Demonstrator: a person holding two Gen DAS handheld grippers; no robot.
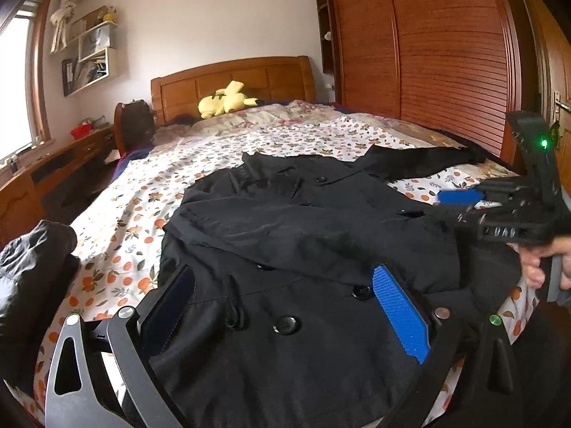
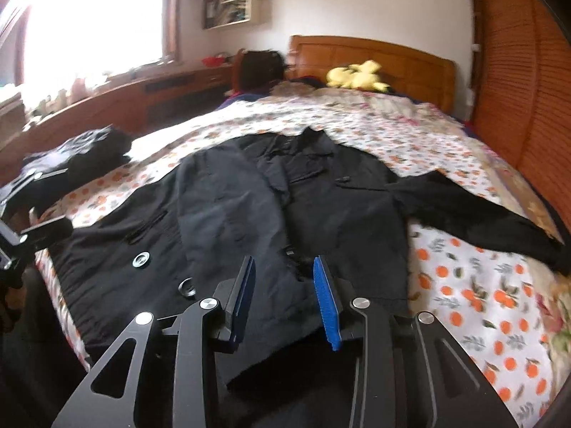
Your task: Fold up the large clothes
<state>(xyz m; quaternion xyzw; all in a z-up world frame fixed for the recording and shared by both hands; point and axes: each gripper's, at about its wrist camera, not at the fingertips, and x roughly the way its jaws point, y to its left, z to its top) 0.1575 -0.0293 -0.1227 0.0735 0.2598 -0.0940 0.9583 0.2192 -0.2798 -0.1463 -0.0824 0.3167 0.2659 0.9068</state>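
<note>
A large black coat (image 1: 307, 221) lies front up on the flowered bed (image 1: 135, 192), collar toward the headboard. In the right wrist view the coat (image 2: 321, 192) has one sleeve (image 2: 221, 210) folded across its front, while the other sleeve (image 2: 478, 210) stretches out to the right. My left gripper (image 1: 284, 273) stands wide open just above the buttoned hem, with nothing gripped. My right gripper (image 2: 284, 262) is open a narrow way over the folded sleeve's lower end, pads apart from the cloth. It also shows at the right in the left wrist view as the right gripper (image 1: 460, 198), held by a hand (image 1: 535, 267).
A folded dark garment (image 1: 32, 267) sits at the bed's left edge, also seen in the right wrist view (image 2: 82, 157). A yellow plush toy (image 1: 226, 101) lies by the wooden headboard (image 1: 232, 78). A slatted wardrobe (image 1: 446, 53) lines the right side, a desk (image 1: 64, 157) the left.
</note>
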